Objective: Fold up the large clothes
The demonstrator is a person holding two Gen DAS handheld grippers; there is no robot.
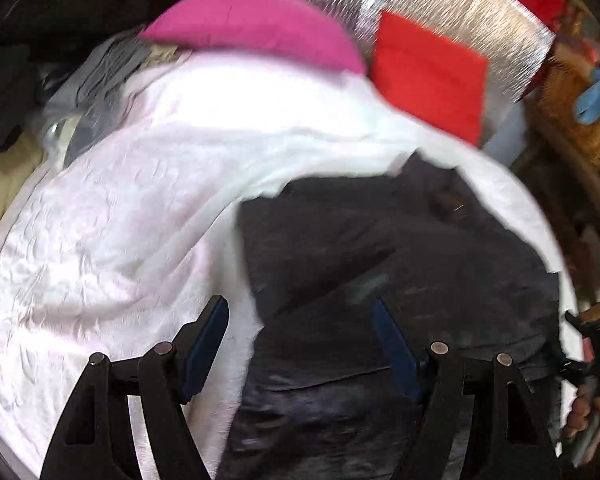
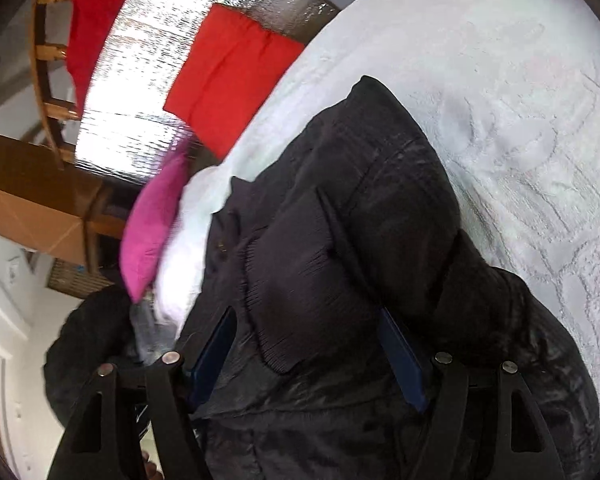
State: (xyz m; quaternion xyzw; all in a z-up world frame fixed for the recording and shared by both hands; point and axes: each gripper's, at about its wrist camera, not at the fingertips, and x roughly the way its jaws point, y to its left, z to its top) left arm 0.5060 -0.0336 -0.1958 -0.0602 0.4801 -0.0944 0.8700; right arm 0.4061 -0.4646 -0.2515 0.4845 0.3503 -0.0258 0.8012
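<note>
A large black padded jacket (image 1: 400, 264) lies crumpled on a white bedspread (image 1: 120, 208). My left gripper (image 1: 300, 308) is open and hangs just above the jacket's left edge, its jaws wide apart with nothing between them. In the right wrist view the jacket (image 2: 340, 240) shows a ribbed cuff or hem between the fingers. My right gripper (image 2: 306, 320) is open, its jaws standing on either side of that ribbed fold. The right gripper also shows at the far right edge of the left wrist view (image 1: 584, 344), held in a hand.
A pink pillow (image 1: 252, 24) and a red pillow (image 1: 432, 76) lie at the head of the bed against a silver foil panel (image 1: 440, 4). Grey clothes (image 1: 96, 80) are piled at the left. A wicker basket (image 1: 580, 120) and wooden furniture (image 2: 48, 52) stand beside the bed.
</note>
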